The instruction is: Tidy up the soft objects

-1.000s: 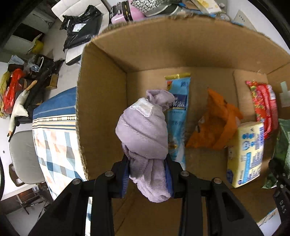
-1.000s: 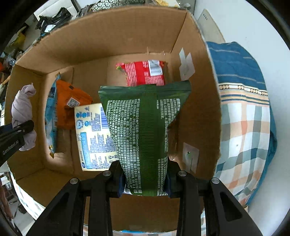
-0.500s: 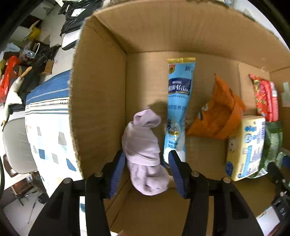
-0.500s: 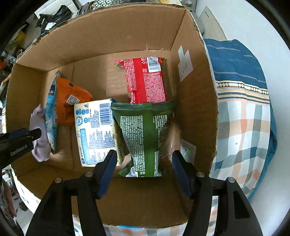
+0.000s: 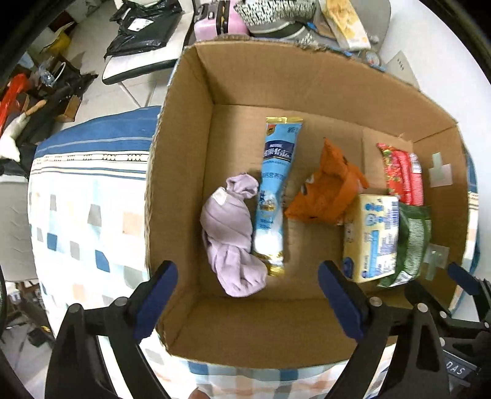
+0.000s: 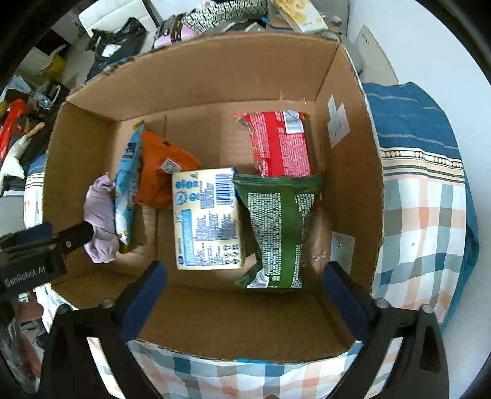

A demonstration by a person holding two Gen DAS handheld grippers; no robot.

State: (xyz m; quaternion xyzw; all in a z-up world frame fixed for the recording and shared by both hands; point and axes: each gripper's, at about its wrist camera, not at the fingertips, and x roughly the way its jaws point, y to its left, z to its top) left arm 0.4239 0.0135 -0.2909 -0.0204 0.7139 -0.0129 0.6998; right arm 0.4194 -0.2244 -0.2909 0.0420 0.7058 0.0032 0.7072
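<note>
A cardboard box (image 5: 181,196) (image 6: 346,172) stands on a checked bedspread. On its floor lie a knotted lilac cloth (image 5: 230,233) (image 6: 99,221), a light blue sachet (image 5: 274,190) (image 6: 125,184), an orange pouch (image 5: 328,190) (image 6: 159,172), a yellow tissue pack (image 5: 369,233) (image 6: 207,218), a green packet (image 5: 412,242) (image 6: 277,230) and a red packet (image 5: 402,175) (image 6: 279,144). My left gripper (image 5: 248,304) is open and empty above the box's near edge, just short of the cloth. My right gripper (image 6: 244,299) is open and empty, just short of the green packet.
The checked bedspread (image 5: 79,221) (image 6: 426,208) surrounds the box. Beyond the far wall lie a black bag (image 5: 144,27), a pink case (image 5: 214,21) and other clutter. The left gripper's body shows at the left edge of the right wrist view (image 6: 36,251).
Both grippers opened and let go: the lilac cloth and the green packet dropped onto the box floor. Both grippers have since pulled back and up, with jaws spread wide.
</note>
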